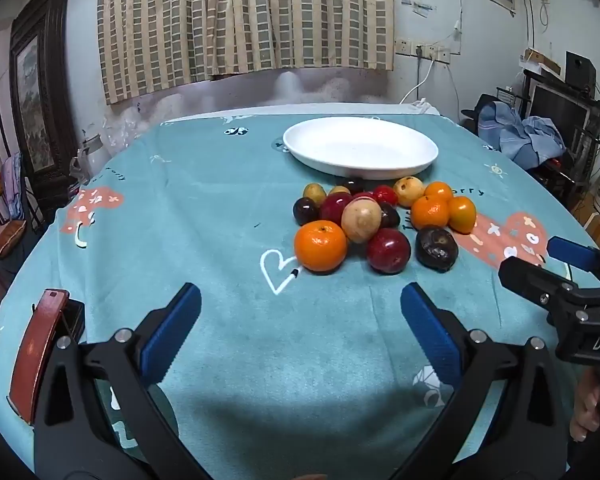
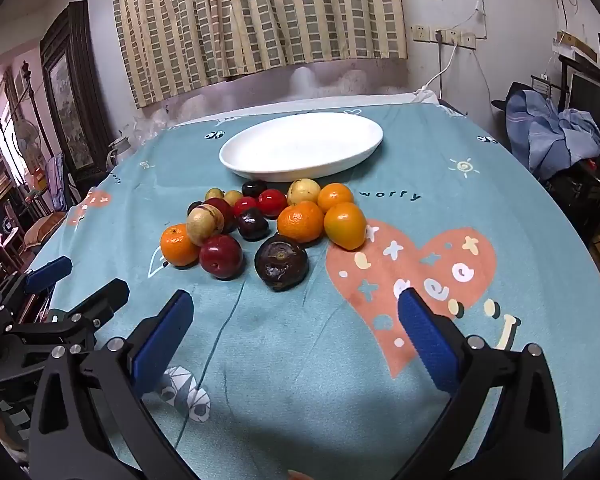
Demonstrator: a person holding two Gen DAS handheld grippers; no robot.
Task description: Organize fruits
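A pile of fruit lies on the teal tablecloth just in front of an empty white oval plate (image 1: 360, 146) (image 2: 300, 146). Nearest are an orange (image 1: 320, 245) (image 2: 179, 247), a red plum (image 1: 388, 250) (image 2: 221, 256) and a dark wrinkled fruit (image 1: 436, 248) (image 2: 281, 262). More oranges (image 2: 344, 225), a pale yellow-brown fruit (image 1: 361, 219) and small red and dark fruits lie behind. My left gripper (image 1: 300, 304) is open and empty, short of the pile. My right gripper (image 2: 294, 312) is open and empty, just short of the dark fruit. Each gripper shows at the edge of the other's view.
The round table (image 2: 500, 168) is covered with a teal cloth with pink hearts. A red-brown chair back (image 1: 36, 352) stands at its left edge. A dark framed picture (image 1: 40, 112), checked curtains and a heap of blue clothes (image 2: 556, 132) surround the table.
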